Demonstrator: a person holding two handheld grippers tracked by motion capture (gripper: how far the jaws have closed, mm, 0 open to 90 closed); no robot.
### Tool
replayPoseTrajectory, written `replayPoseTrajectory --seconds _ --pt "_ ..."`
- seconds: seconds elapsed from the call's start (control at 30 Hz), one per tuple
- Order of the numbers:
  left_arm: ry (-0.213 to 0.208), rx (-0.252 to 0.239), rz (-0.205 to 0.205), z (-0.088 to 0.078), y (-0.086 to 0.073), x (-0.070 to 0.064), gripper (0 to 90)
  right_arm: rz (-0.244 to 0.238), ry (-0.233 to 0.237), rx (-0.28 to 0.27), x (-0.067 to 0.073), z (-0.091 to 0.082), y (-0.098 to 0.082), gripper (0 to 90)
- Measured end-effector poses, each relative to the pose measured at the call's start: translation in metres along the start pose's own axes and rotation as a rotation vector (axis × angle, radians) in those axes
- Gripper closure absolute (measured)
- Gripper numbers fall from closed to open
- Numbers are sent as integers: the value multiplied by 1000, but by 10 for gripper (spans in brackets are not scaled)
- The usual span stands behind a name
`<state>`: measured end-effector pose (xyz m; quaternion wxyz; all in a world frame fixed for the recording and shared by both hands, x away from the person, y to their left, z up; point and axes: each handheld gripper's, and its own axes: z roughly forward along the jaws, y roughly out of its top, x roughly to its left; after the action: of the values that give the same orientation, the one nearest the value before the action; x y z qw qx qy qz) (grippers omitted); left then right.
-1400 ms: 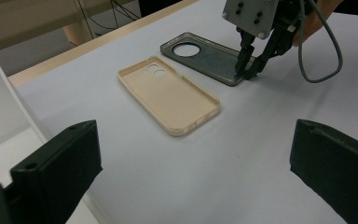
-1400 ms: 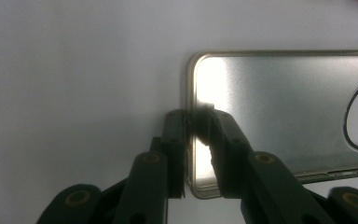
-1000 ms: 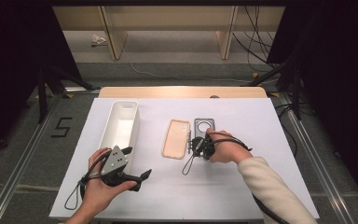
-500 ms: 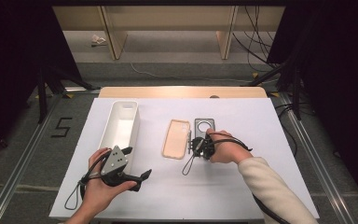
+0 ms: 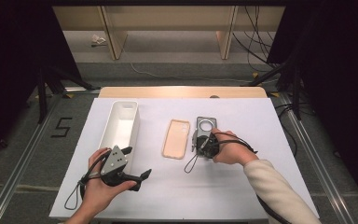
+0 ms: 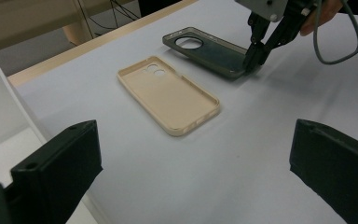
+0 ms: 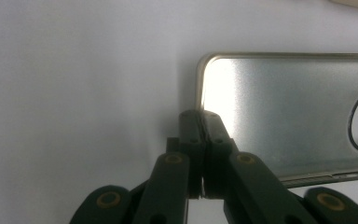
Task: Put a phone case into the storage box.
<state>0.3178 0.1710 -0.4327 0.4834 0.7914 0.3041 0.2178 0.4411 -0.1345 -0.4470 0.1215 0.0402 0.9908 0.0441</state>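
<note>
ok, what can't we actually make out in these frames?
- Bin floor near the left tongs: high view, covered by the grey plate and hand.
- Grey case far end: right gripper view, cut by the right edge.
- Grey case near end: high view, under the right tongs.
- Bin: left gripper view, cut by the left edge.
- Item on the far floor: high view, too small.

Lab recording bay; black curtains [image 5: 9, 70], floor cables [image 5: 256, 37], white-topped table [image 5: 261, 121]
</note>
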Motion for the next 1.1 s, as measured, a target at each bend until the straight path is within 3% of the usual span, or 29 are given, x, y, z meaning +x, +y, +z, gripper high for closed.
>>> replayPoseTrajectory --seconds 0.17,0.3,0.47,0.57,0.6,0.9,1.1 --pt "3 -1 -2 0 0 0 16 31 -9 -69 0 -9 -10 892" --pt "5 1 -2 0 0 1 18 72 -19 -170 3 -14 -20 892" --pt "5 3 -3 0 0 1 21 102 -40 -260 5 -19 -31 892" --pt "6 4 -5 0 -1 1 21 133 -33 -319 7 -23 -37 892" --pt "6 3 -6 0 -1 2 21 143 -26 -363 8 -25 -40 892" --pt "12 4 -9 0 -1 3 21 182 1 -505 19 -33 -47 892" --pt "14 4 -18 0 0 3 27 185 19 -561 24 -36 -51 892"
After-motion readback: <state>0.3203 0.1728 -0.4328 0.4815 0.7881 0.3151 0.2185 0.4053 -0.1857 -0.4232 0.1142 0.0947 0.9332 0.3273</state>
